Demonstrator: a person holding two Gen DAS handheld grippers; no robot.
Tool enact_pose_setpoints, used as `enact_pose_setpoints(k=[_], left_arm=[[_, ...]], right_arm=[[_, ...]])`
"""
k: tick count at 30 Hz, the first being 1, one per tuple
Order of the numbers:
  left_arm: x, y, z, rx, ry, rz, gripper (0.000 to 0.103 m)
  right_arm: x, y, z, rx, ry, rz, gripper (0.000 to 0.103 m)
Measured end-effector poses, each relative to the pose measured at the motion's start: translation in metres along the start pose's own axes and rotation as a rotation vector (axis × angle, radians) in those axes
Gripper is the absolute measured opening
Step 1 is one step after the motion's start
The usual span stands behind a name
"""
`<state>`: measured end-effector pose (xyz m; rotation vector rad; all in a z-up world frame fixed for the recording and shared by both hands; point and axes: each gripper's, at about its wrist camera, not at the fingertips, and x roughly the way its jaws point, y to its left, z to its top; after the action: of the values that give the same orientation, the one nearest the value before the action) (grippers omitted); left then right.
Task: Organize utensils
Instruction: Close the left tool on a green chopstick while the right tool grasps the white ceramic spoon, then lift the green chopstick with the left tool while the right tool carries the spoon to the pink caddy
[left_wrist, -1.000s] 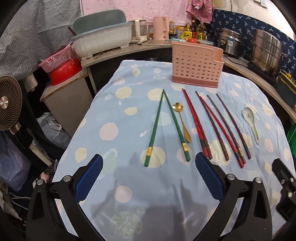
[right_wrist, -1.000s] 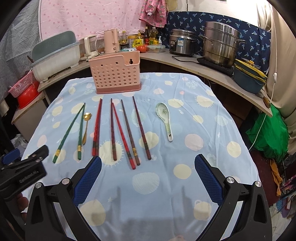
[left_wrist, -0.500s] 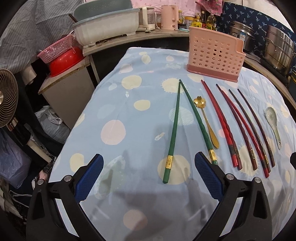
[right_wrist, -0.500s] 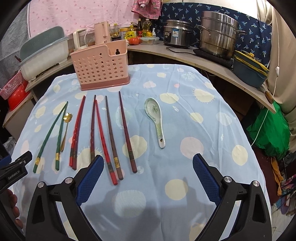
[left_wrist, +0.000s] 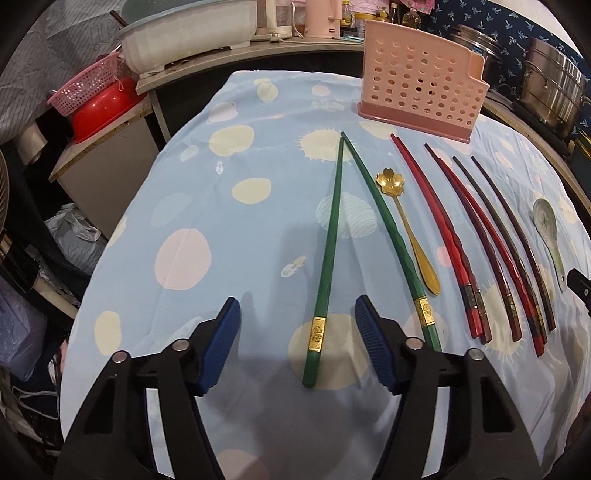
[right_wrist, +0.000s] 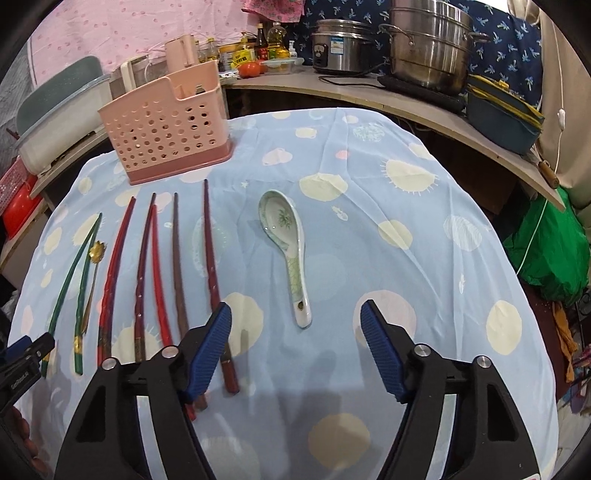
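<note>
Covering table: blue spotted cloth (right_wrist: 369, 206); cluttered kitchen counter (right_wrist: 369, 96) behind. Left gripper (left_wrist: 295, 325), right gripper (right_wrist: 295, 332) closing, gripping nothing.

Dark chopstick ends (right_wrist: 199, 400) (nearest ones) behind the right gripper's fingers (right_wrist: 208, 350)

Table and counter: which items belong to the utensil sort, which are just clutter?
In the job:
- green chopsticks
- gold flower spoon
- red and dark chopsticks
- ceramic spoon
- pink holder, nothing visible inside

Just lying about:
- steel pots
- rice cooker
- pink kettle
- dish tub
- red bowl
</note>
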<state>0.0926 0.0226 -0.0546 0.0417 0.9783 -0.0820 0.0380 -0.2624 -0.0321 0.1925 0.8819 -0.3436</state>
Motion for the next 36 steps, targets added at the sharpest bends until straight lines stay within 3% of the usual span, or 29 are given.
enact_pose_setpoints(k=[13,18,23,36], left_arm=[[0.007,-0.007,0.001,0.016,0.008,-0.046,0.033],[0.005,-0.009,0.000,0.017,0.011,-0.062,0.021],[0.002,-0.009,-0.002,0.014,0.018,-0.085,0.008],[-0.031,-0.007,-0.013,0.012,-0.020,-0.119,0.007]], right_arm=[[0.031,-0.008,0.005,0.050,0.063,0.073,0.022],[0.032,-0.012,0.004,0.059,0.056,0.088,0.010],[0.027,-0.013,0.002,0.070,0.050,0.103,0.009],[-0.014,-0.021,-0.006,0.089,-0.004,0.122,0.007]])
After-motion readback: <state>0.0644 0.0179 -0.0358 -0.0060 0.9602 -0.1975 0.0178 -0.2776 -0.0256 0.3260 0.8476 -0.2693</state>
